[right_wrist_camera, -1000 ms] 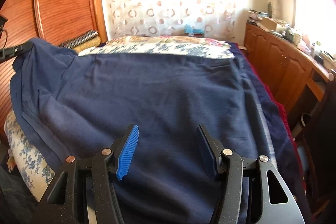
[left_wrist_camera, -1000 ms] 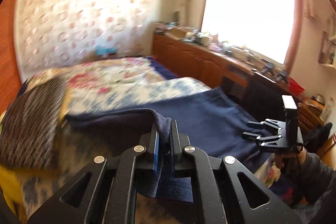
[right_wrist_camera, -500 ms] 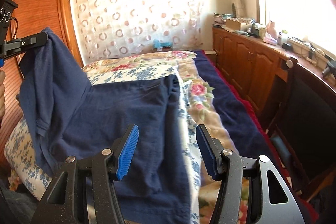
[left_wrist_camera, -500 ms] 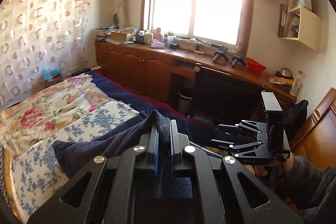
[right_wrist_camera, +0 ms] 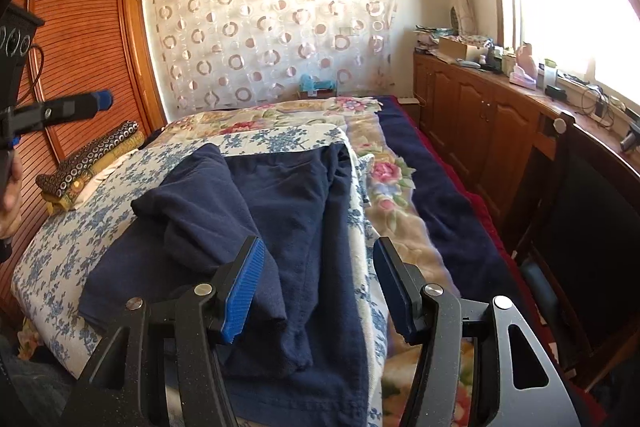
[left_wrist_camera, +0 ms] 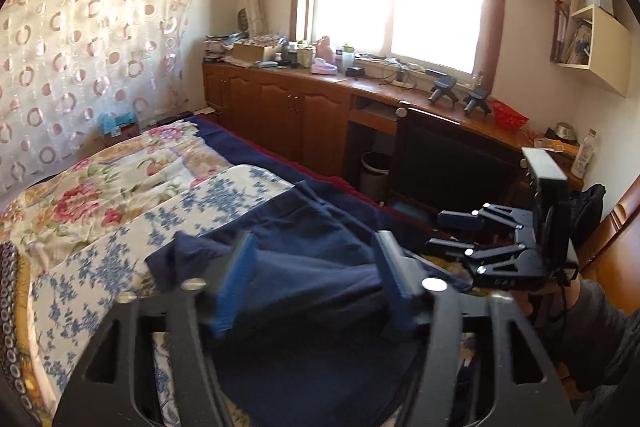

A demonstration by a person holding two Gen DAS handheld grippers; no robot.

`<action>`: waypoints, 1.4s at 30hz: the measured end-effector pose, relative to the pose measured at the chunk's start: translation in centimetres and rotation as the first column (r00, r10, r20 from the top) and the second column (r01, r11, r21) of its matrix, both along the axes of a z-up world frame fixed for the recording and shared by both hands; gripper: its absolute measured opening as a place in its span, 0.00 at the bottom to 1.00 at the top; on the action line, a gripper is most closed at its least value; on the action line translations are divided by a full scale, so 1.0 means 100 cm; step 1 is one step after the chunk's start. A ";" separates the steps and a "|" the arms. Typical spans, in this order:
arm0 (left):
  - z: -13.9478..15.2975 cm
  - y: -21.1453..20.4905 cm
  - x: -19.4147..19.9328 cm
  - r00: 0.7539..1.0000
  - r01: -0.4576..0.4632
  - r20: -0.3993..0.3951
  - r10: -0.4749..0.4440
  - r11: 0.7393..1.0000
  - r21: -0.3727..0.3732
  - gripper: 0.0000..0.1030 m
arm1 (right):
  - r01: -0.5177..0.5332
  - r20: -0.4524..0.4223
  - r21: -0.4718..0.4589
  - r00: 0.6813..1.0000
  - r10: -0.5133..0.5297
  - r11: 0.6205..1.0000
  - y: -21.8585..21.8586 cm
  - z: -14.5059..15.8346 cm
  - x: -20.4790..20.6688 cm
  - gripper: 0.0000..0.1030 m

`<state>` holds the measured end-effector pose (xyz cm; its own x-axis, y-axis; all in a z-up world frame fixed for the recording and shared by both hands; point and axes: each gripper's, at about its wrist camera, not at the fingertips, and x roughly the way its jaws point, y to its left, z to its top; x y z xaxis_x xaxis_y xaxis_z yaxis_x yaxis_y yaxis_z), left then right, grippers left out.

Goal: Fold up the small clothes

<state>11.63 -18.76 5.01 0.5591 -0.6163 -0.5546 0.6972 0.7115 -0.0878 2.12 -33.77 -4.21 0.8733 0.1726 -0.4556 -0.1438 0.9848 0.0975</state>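
Bedroom, bed (right_wrist_camera: 404,227) w/ floral covers. Navy garment (right_wrist_camera: 280,227) lies part-folded on blue-flowered quilt (right_wrist_camera: 64,247). L tool (left_wrist_camera: 316,279) jaws just opened, now apart above cloth, gripping nothing. R tool (right_wrist_camera: 320,287) jaws apart, empty, over garment's near edge.

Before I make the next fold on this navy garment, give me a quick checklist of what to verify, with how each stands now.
1. Left gripper free of cloth: ok; its jaws have just been opening, nothing pinched.
2. Right gripper empty and open: ok.
3. Navy garment resting on the blue-flowered cushion: ok.
4. First fold laid over: ok; the left side lies across the middle.
5. Folded flap smooth: not ok; it sits bunched and wrinkled.
6. Near hem within the cushion edge: cannot tell; the grippers hide it.
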 end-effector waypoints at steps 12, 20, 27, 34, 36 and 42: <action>-0.046 0.100 0.005 0.968 -0.238 -0.085 0.236 0.971 -0.016 0.76 | -0.190 -0.039 -0.038 0.981 0.188 0.981 0.056 0.006 0.044 0.57; -0.049 0.146 -0.002 0.938 -0.341 -0.078 0.337 0.939 -0.046 0.76 | -0.336 -0.092 -0.084 0.940 0.328 0.938 0.112 0.014 0.089 0.57; -0.056 0.159 -0.005 0.930 -0.364 -0.079 0.360 0.930 -0.051 0.76 | -0.437 -0.188 -0.134 0.893 0.410 0.889 0.157 0.002 0.128 0.60; -0.066 0.158 -0.004 0.930 -0.360 -0.098 0.355 0.932 -0.044 0.76 | -0.454 -0.292 -0.240 0.877 0.382 0.858 0.170 -0.023 0.154 0.61; -0.070 0.158 -0.002 0.928 -0.362 -0.110 0.355 0.931 -0.043 0.76 | -0.462 -0.300 -0.245 0.872 0.387 0.852 0.170 -0.025 0.155 0.60; -0.078 0.152 -0.001 0.930 -0.349 -0.134 0.342 0.936 -0.038 0.76 | -0.437 -0.241 -0.193 0.889 0.390 0.878 0.156 -0.009 0.153 0.08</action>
<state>11.54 -3.54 -2.78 0.6732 -0.4316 -0.6004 0.3902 0.8971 -0.2073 17.44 -18.15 -5.14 0.6386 0.3658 -0.6771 -0.5452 0.8360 -0.0626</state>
